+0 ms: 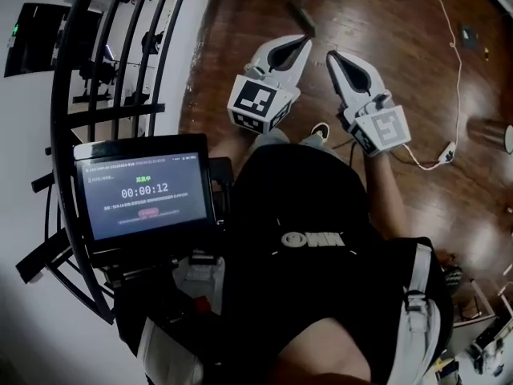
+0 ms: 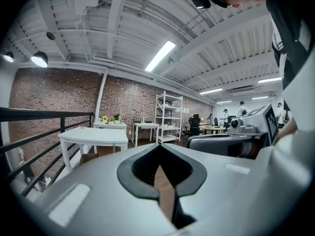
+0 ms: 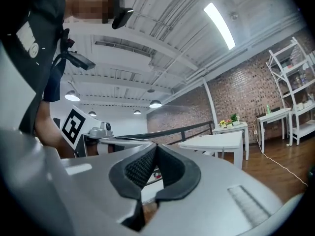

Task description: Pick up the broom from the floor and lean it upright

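Note:
No broom is plainly in any view. A short dark bar (image 1: pixel 301 18) lies on the wooden floor (image 1: pixel 401 22) beyond the grippers, and I cannot tell what it is. My left gripper (image 1: pixel 304 43) is held up in front of the person's chest, shut, with nothing between its fingers. My right gripper (image 1: pixel 330 57) is raised beside it, also shut and empty. In the left gripper view the jaws (image 2: pixel 160 147) meet at the tip and point level across the room. In the right gripper view the jaws (image 3: pixel 155 147) are pressed together, with the left gripper's marker cube (image 3: pixel 73 126) behind them.
A black curved railing (image 1: pixel 76 79) runs along the left, with a screen (image 1: pixel 144 192) mounted on it. A white cable (image 1: pixel 457 62) crosses the floor to a power strip (image 1: pixel 447 152). White tables (image 2: pixel 93 136), a white shelf unit (image 2: pixel 168 117) and distant people (image 2: pixel 241 109) stand across the room.

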`<state>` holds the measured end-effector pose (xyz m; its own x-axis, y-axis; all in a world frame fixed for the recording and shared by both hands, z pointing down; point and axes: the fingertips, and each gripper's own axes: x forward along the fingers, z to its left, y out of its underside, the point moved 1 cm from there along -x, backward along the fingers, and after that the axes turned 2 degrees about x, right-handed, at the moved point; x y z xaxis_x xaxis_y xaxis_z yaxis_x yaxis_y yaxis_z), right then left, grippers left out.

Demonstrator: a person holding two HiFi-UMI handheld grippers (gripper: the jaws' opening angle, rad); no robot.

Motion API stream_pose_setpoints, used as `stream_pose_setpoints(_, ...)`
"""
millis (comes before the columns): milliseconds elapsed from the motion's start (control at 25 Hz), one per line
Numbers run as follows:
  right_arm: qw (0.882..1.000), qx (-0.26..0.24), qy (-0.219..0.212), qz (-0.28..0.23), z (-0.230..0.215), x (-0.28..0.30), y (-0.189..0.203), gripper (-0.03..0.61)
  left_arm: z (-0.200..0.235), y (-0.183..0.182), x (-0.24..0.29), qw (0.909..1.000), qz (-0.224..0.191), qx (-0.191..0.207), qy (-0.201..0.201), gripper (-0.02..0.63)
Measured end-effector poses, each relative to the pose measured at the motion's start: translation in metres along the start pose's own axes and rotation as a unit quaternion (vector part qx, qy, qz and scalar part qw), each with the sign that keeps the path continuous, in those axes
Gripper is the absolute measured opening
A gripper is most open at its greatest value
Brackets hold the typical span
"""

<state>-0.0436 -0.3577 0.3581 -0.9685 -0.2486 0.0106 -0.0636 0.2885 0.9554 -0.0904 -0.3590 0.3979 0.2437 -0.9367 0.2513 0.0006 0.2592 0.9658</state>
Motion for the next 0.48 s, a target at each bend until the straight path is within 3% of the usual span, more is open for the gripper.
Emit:
stream_pose_setpoints(160,0.999,-0.023,0.028,0.0,-0.026,-0.044,-0.016,0.003,-0.041,-0.021,0.021,0.9997,-0.02,0.003,0.012,0.017)
stream_pose_setpoints(320,0.999,-0.023,0.043,-0.005,-0.043,-0.056,0.01,0.003,-0.048,-0.029,0.027,0.9993,-0.028,0.012,0.02,0.017)
stream_pose_setpoints(480,0.998,-0.02,0.059,-0.019,-0.051,-0.057,0.007,0.002,-0.048,-0.038,0.029,0.9992,-0.029,0.02,0.018,0.017)
